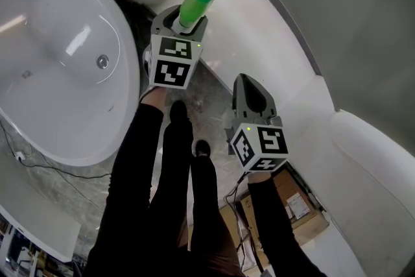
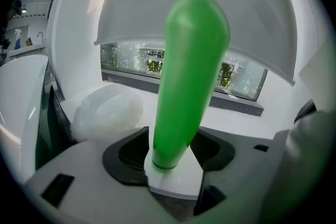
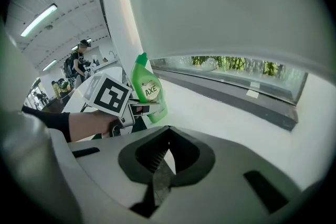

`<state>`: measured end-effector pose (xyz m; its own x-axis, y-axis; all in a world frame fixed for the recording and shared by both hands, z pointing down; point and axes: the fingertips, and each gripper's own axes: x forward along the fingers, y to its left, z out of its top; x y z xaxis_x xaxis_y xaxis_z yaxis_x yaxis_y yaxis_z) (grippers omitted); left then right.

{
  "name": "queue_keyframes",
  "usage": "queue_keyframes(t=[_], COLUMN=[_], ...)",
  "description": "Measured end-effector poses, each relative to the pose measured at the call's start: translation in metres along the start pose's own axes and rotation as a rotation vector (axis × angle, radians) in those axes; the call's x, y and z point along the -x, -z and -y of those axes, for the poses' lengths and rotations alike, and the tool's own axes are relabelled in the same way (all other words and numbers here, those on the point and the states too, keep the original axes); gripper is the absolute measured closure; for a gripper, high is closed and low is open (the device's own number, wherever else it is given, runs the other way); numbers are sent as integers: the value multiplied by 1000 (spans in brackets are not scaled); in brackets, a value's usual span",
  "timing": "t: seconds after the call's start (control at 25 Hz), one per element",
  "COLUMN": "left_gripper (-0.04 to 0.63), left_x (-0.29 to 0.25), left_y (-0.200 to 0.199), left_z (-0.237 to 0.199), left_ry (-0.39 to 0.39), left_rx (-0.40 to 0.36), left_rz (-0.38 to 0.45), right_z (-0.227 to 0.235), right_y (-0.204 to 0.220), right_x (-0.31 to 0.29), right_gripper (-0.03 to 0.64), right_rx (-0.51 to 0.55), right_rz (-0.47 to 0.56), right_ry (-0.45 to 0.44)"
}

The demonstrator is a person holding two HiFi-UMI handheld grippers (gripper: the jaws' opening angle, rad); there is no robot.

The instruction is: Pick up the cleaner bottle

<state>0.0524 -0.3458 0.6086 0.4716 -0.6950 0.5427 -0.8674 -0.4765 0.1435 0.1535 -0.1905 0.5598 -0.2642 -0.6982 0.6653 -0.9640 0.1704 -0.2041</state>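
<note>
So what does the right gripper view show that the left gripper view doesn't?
Only the right gripper view: the AXE label on the cleaner bottle, the left gripper clamped on it with its marker cube, the hand holding that gripper, and the right gripper with its tongs shut on nothing. Only the left gripper view: a crumpled white bundle at left. Both: the cleaner bottle, gripped, and the long window strip.
</note>
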Motion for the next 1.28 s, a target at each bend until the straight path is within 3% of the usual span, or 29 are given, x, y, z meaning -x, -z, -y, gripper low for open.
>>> queue_keyframes(t=[0.84, 1.28], left_gripper=[340, 383], left_x=[-27, -28], left_y=[-7, -8], left_z=[1, 5], left_ry=[2, -5], left_rx=[-56, -99], left_rz=[88, 108], right_z=[10, 8], right_y=[6, 10], right_x=[-26, -29], right_gripper=[615, 615], right_rx=[-2, -10], right_rz=[-16, -25], right_ry=[10, 18])
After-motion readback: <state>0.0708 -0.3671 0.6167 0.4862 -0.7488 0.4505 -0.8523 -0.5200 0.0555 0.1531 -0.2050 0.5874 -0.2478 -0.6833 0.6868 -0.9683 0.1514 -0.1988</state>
